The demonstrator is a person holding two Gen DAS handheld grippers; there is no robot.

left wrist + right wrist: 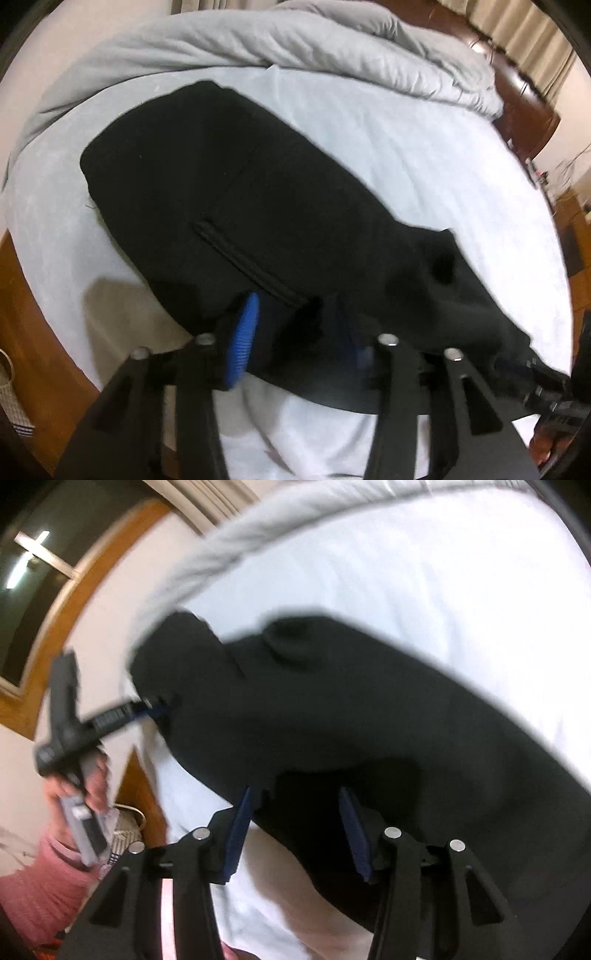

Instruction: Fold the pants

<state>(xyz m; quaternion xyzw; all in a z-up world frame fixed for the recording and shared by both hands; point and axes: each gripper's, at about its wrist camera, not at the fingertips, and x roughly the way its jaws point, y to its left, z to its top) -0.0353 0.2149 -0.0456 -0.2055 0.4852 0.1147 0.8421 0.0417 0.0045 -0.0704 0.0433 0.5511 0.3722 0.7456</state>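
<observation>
Black pants (236,199) lie on a white bed sheet (424,162), with a zip pocket showing. My left gripper (299,332) stands at the pants' near edge, its blue pads apart with black cloth bunched between them. In the right wrist view the pants (351,709) spread across the sheet (406,561). My right gripper (295,827) has its blue pads wide apart with pants cloth between them. The left gripper (155,710) shows there too, held by a hand, its tips at the pants' far corner.
A grey duvet (258,40) is bunched at the far side of the bed. A wooden floor and bed frame (33,314) lie to the left. Dark wood furniture (524,110) and curtains stand at the far right. A window (33,565) is on the wall.
</observation>
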